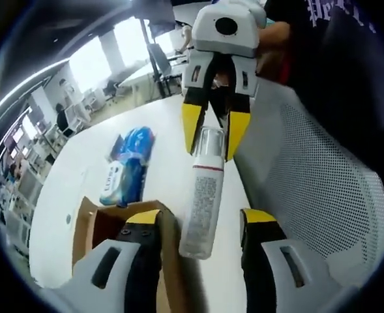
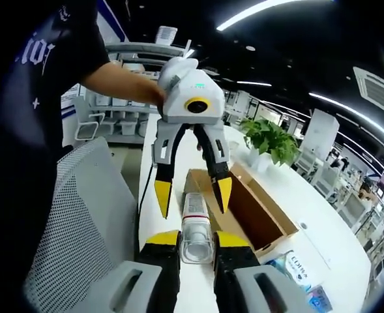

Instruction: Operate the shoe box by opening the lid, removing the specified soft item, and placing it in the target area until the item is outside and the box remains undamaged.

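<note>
A white bottle with a clear cap and a printed label hangs over the white table. My right gripper is shut on the bottle's clear cap; in the left gripper view the right gripper reaches in from the top. My left gripper is open, its yellow tips standing on either side of the bottle's base without touching it. In the right gripper view the left gripper faces me over the bottle's far end. The open cardboard shoe box lies beside the bottle.
Blue and white soft packs lie on the table past the box. A grey mesh chair stands close to the table edge. A potted plant sits further along. A person's arm holds each gripper.
</note>
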`<state>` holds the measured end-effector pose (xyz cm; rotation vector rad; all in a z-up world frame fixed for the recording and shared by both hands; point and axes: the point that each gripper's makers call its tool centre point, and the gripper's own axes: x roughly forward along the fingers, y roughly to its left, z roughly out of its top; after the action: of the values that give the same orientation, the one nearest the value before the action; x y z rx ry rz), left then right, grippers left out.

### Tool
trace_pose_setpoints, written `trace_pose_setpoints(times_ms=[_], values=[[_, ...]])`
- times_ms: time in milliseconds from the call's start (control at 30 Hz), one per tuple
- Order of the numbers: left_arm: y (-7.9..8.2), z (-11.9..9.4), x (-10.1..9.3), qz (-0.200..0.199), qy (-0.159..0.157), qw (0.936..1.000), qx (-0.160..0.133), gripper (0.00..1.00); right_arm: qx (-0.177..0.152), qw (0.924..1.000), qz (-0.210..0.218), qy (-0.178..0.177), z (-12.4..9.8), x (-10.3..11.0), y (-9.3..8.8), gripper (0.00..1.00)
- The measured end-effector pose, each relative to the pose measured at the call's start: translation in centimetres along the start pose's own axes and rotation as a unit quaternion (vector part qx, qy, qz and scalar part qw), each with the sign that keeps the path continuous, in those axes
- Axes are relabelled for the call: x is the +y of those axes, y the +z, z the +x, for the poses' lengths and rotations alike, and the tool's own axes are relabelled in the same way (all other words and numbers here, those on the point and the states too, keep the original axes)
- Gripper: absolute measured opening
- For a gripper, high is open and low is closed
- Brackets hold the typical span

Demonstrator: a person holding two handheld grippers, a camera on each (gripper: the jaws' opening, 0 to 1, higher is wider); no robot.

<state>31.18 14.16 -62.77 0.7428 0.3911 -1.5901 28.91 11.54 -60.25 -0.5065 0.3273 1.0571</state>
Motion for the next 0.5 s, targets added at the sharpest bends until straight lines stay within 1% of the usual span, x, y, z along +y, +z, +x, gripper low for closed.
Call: trace_pose_setpoints(times_ms=[167,233,300,333,367,467,500], values=[[-0.1,-0.2,0.4,-0.023,0.017,0.9996,-0.005,0.63,-0.004,1.0,0.002,0.003,-0.1,-0.6,0.6,0.13],[0.0,-0.4,0.6,-0.036,0.024,0.999,-0.011,0.65,-0.004,1.0,-0.001,0.004,-0.2,-0.8,0.7,0.13],[-0.1,-0.7,0.9,-0.06,0.033,0.9975,-0.015,0.69,-0.001,1.0,-0.002,0.008,-0.3,-1.2,0.8,0.13],[-0.3,-0.9,0.9,-0.087,0.038,0.9954,-0.014,0.72,0.002,0.9999,-0.006,0.011,-0.4,-1.4,0.8,0.13],[-0.3,-1.0,1.0,-0.1,0.042,0.994,-0.014,0.76,0.004,0.9999,-0.009,0.012,-0.4,-1.5,0.8,0.13],[-0.3,-1.4,1.5,-0.11,0.058,0.992,-0.025,0.85,0.007,0.9997,-0.016,0.017,-0.8,-2.3,1.1,0.13],[-0.4,-1.5,1.7,-0.121,0.066,0.9901,-0.029,0.86,0.007,0.9996,-0.019,0.018,-0.9,-2.4,1.2,0.13]])
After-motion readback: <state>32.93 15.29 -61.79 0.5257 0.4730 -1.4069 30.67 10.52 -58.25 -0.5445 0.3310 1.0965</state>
